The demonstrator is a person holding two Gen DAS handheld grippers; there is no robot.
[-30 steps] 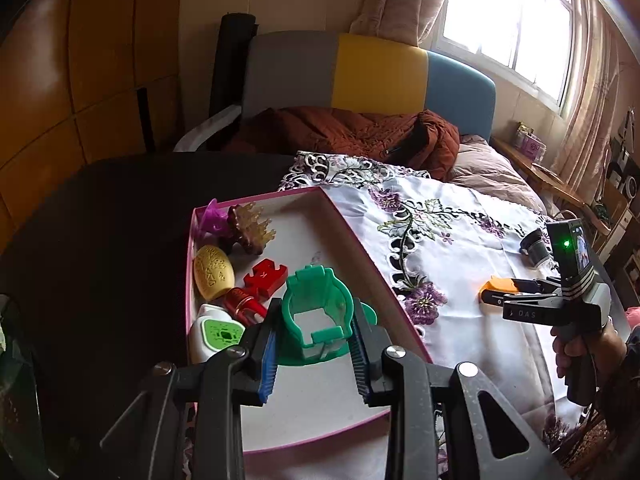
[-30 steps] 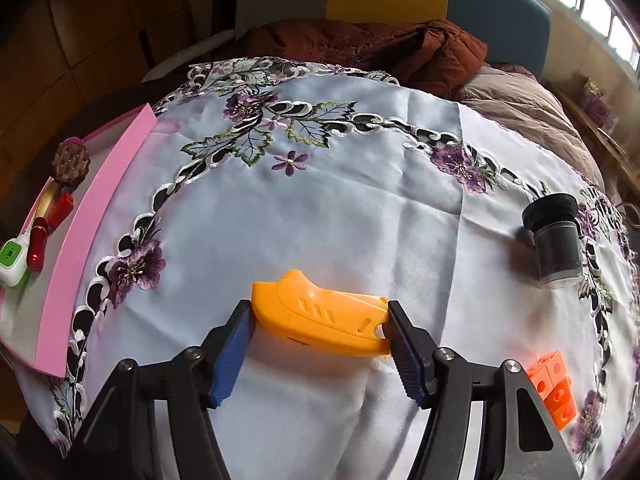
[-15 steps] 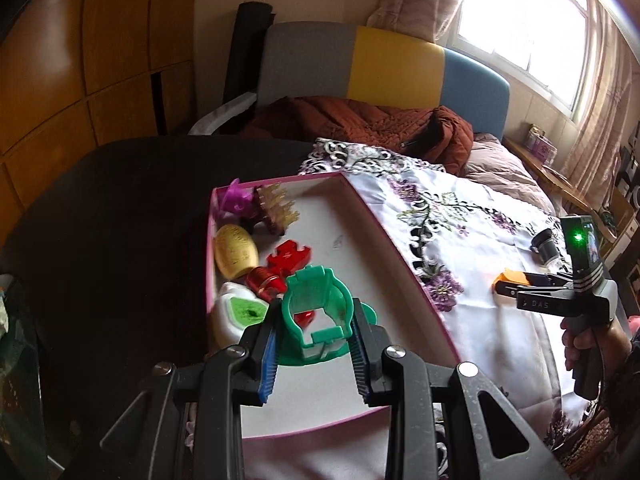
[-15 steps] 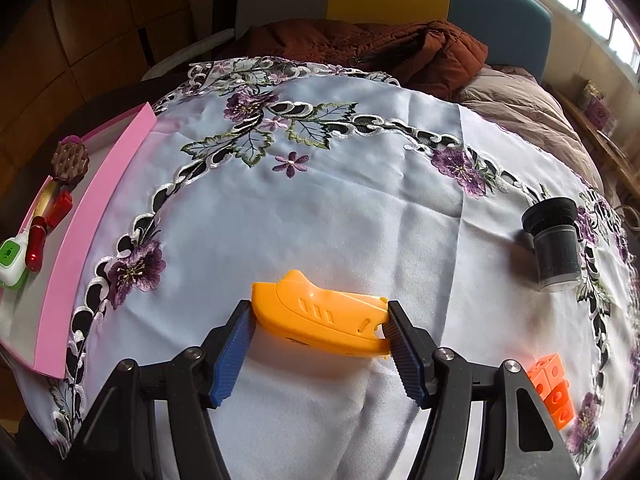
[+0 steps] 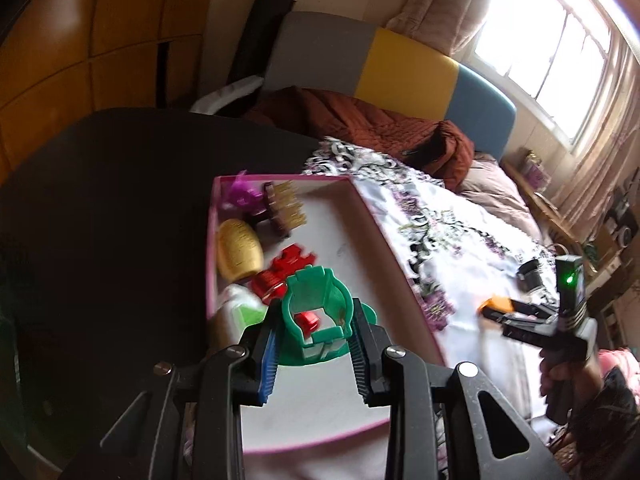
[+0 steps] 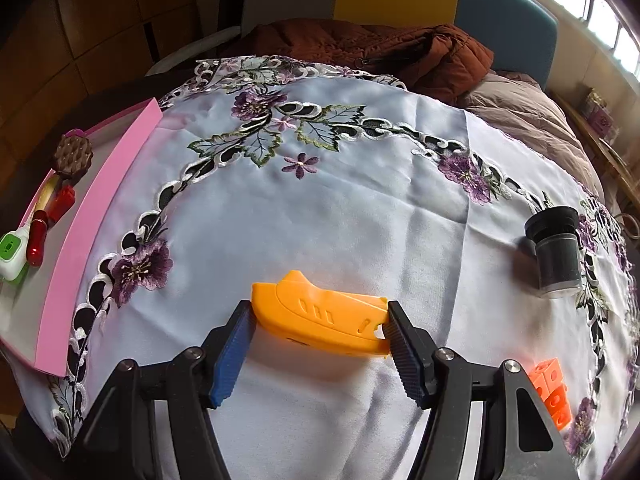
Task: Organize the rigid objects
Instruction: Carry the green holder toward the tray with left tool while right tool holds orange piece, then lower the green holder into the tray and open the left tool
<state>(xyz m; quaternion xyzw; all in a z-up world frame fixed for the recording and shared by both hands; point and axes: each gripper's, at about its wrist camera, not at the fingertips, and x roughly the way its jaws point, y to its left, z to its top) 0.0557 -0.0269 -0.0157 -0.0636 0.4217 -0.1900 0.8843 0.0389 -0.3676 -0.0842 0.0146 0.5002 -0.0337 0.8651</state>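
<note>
Now the left fingers point(image 5: 311, 354) pinch the green toy point(image 5: 316, 312) over the tray point(image 5: 400, 248); set it at six o'clock of the red block point(image 5: 294, 258). Right fingers point(image 6: 320, 354) clasp the orange boat point(image 6: 320, 322) on the cloth point(image 6: 360, 208)

A white embroidered cloth point(image 6: 320, 216) with purple flowers covers the counter. Behind it, a rust-brown quilted jacket point(image 6: 360, 46) lies bunched against a grey, yellow and blue headboard point(image 5: 404, 66). A bright curtained window point(image 5: 556, 44) stands on the right.
</note>
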